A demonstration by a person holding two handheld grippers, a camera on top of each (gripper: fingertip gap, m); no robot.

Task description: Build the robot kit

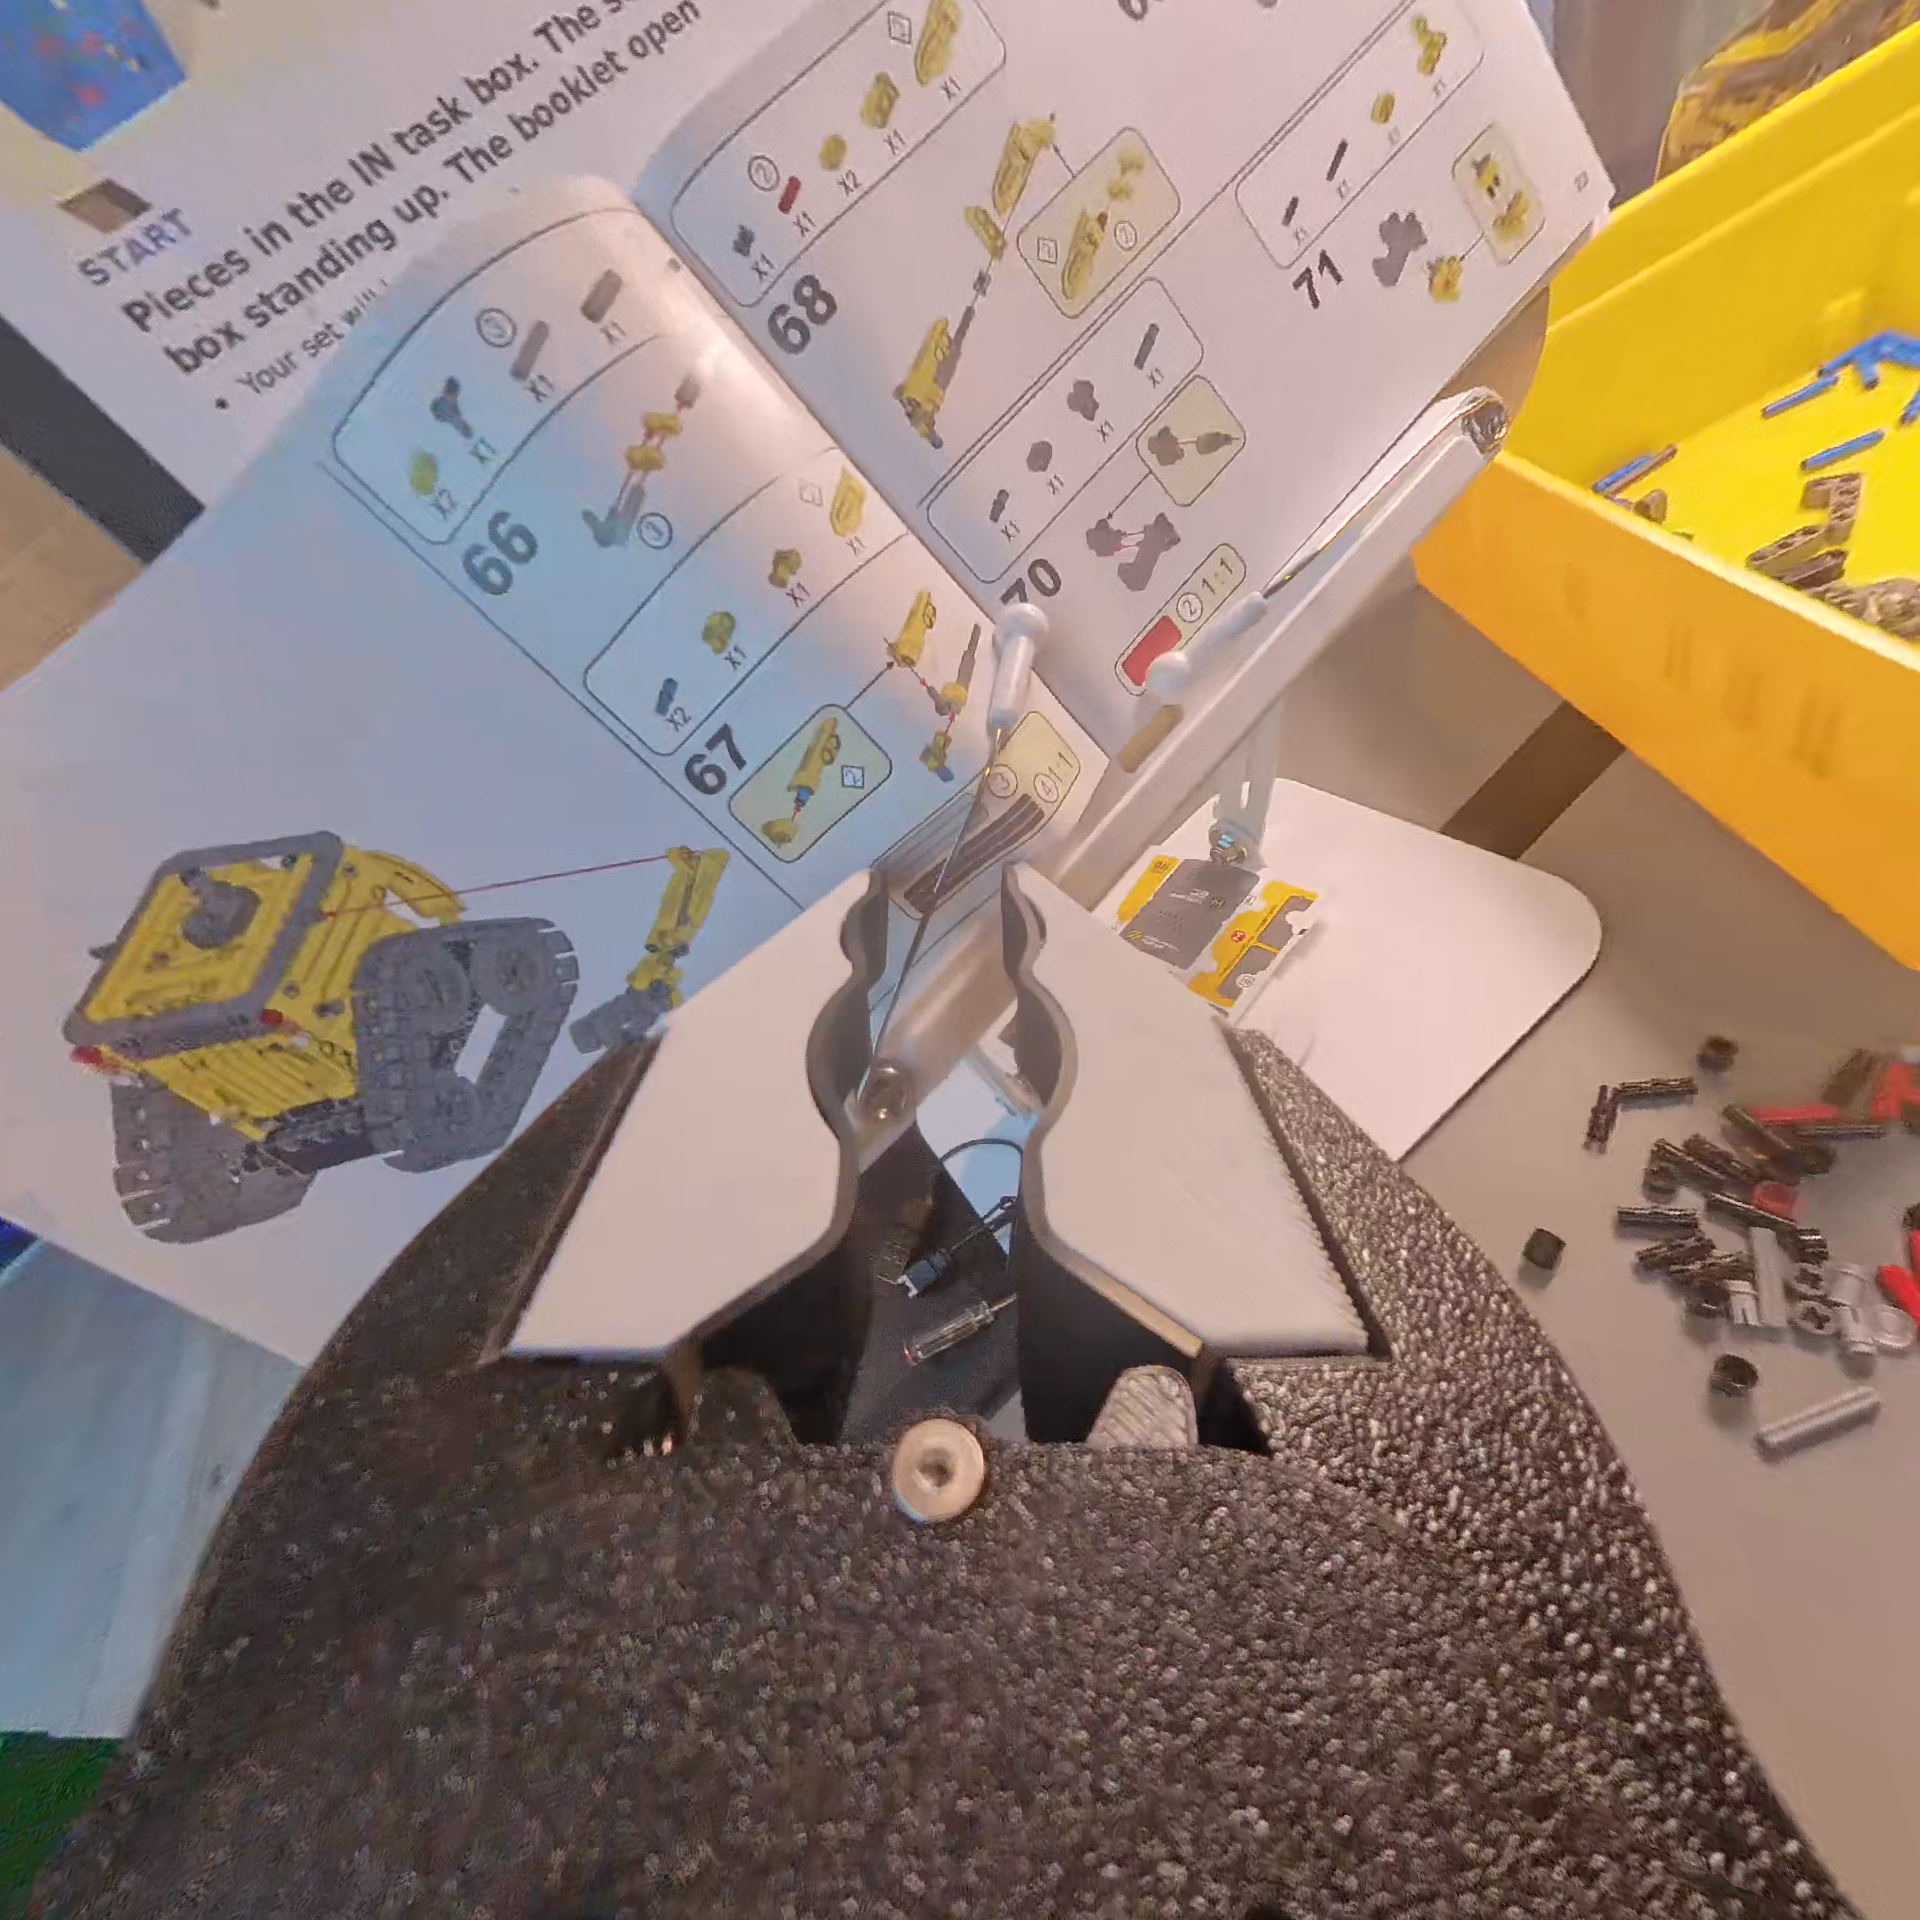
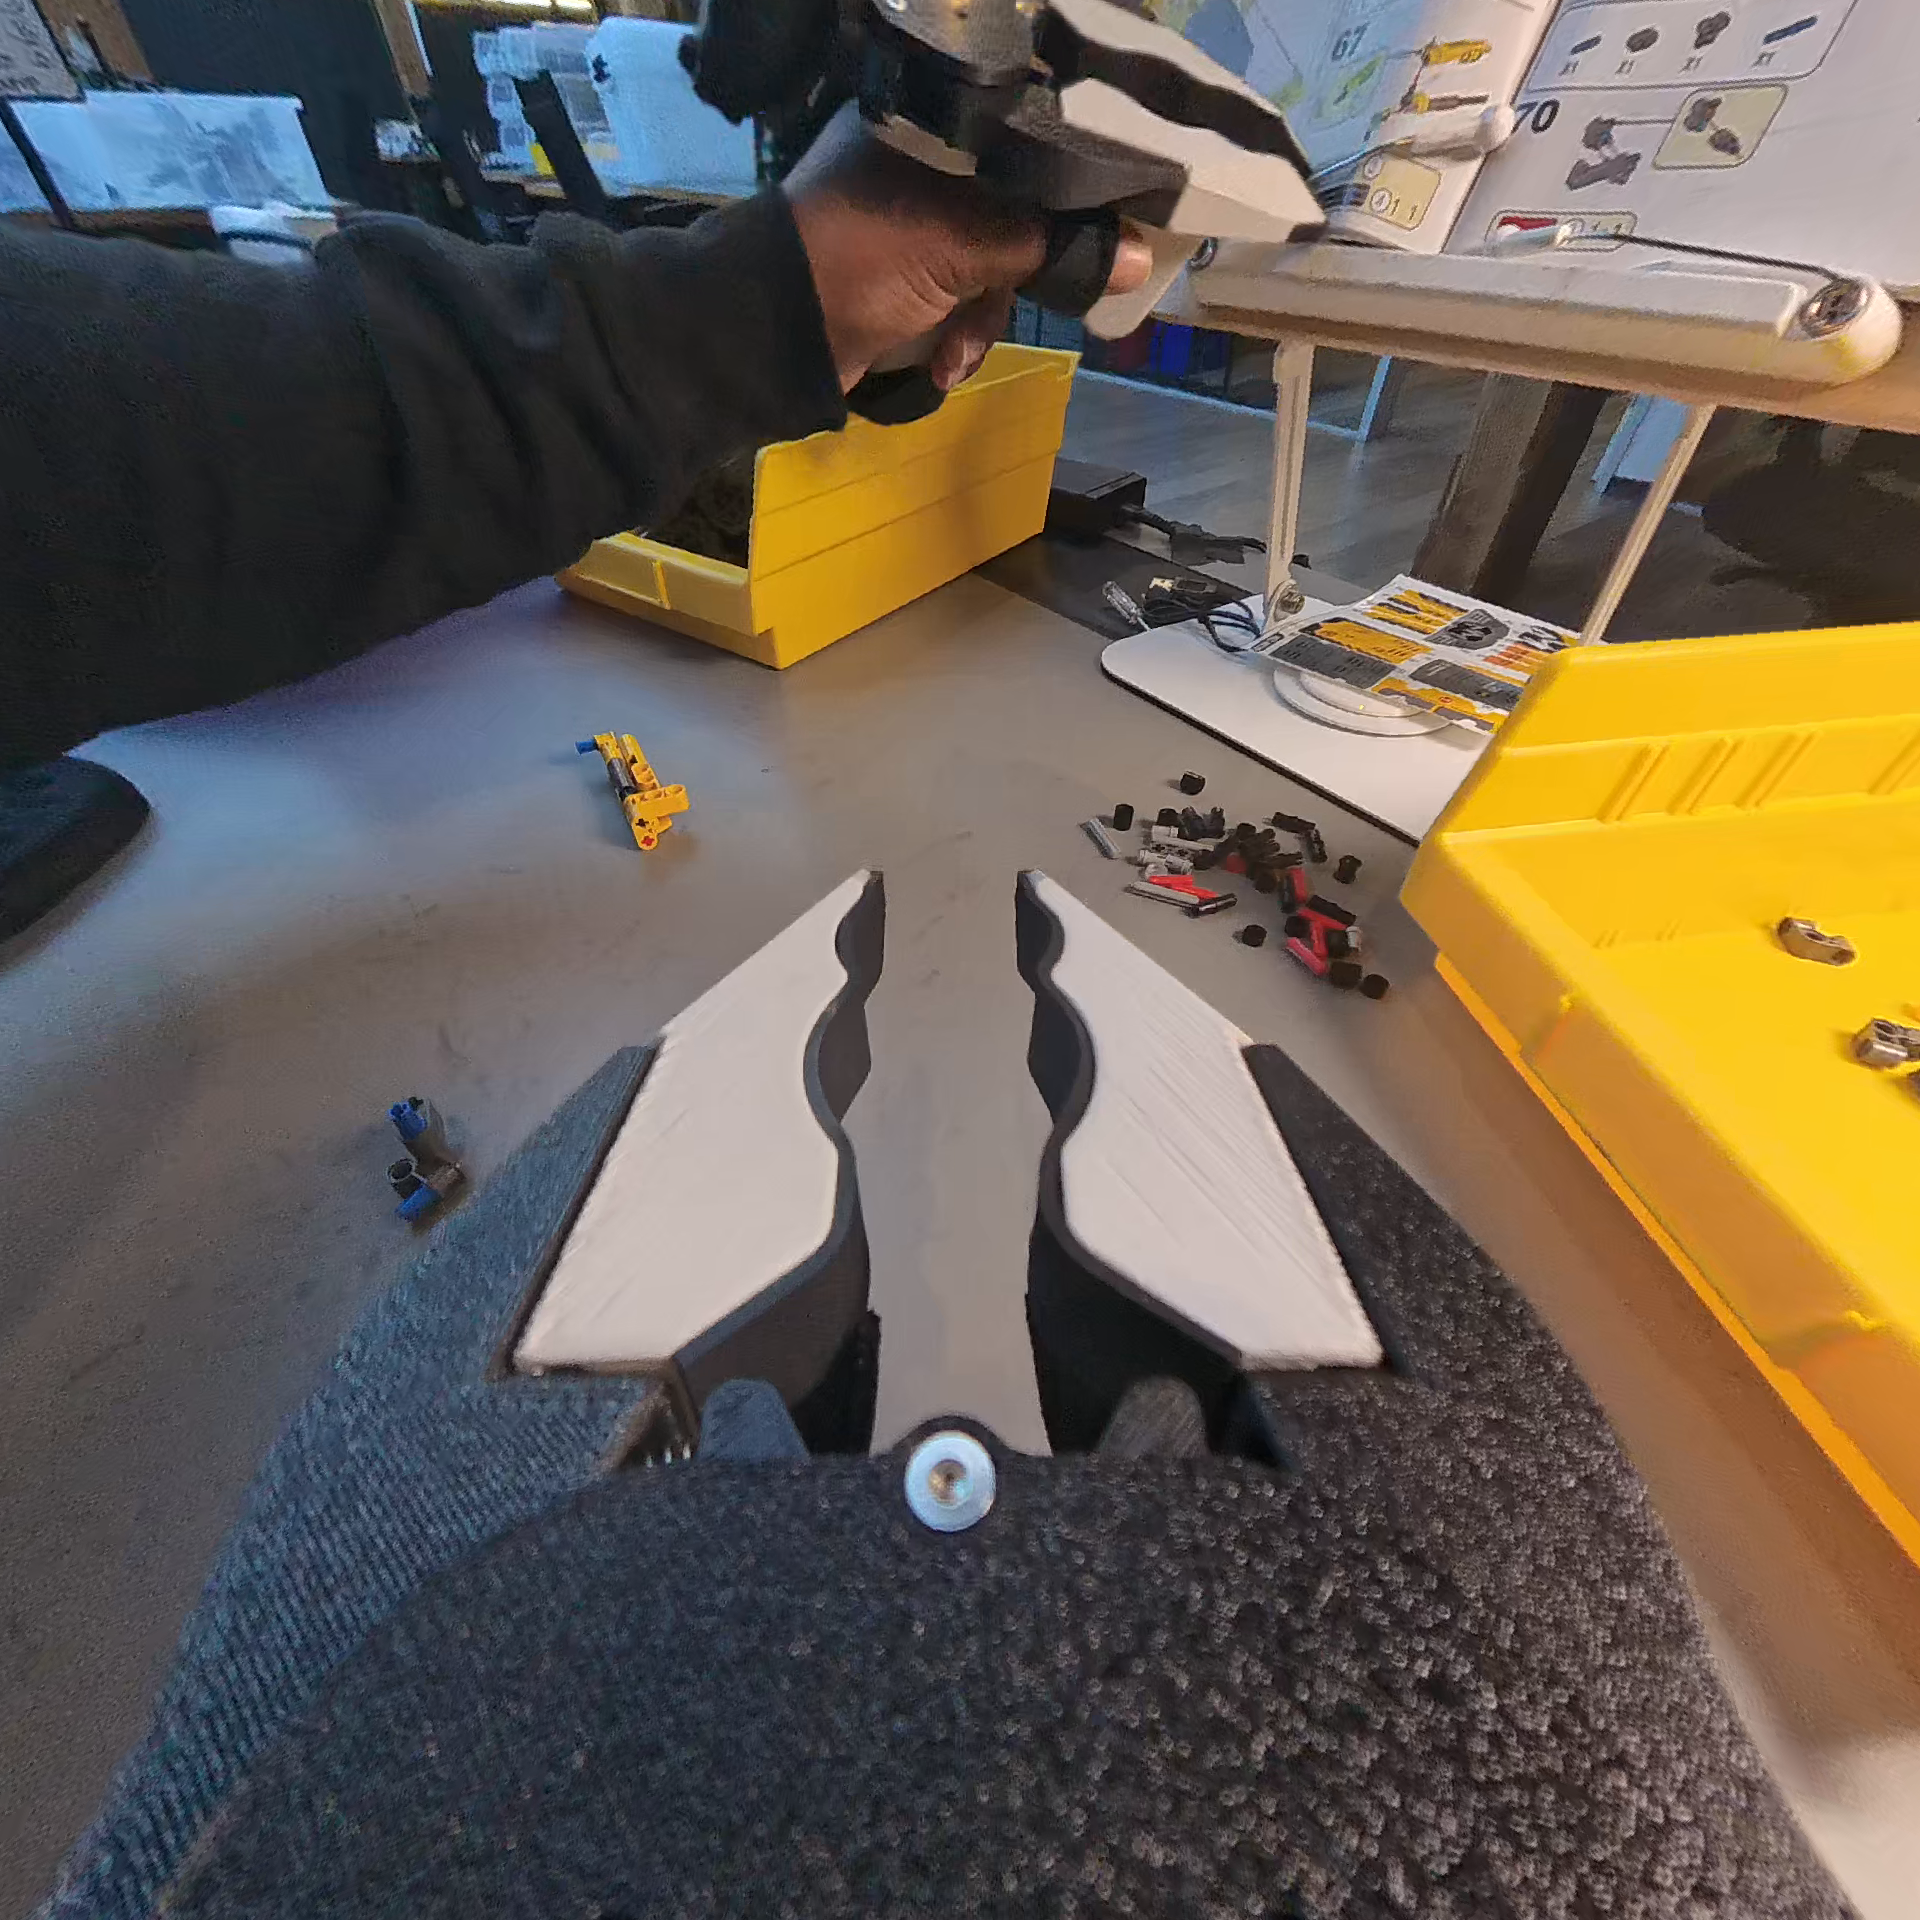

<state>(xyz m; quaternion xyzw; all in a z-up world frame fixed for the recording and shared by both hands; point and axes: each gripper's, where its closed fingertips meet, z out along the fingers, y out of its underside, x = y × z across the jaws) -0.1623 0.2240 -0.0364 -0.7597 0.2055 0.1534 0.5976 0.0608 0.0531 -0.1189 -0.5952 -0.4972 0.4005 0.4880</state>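
Left grey-fingered gripper gaping slightly, hovering at the open paper instruction booklet on its white metal stand, perhaps touching its wire page clip | right grey-fingered gripper parted, empty, hanging over the grey table | small yellow brick assembly lying mid-table | loose black and red pins sitting beside the yellow plastic bin at the table's right edge

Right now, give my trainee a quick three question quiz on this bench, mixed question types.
1. True or false: the right gripper holds a part.
2. The left gripper is raised at: A) the open white instruction booklet on its stand, B) a bin, C) the floor.
3. Fill in: the small yellow brick assembly lies on the grey ____.

Key: 1 false; 2 A; 3 table.
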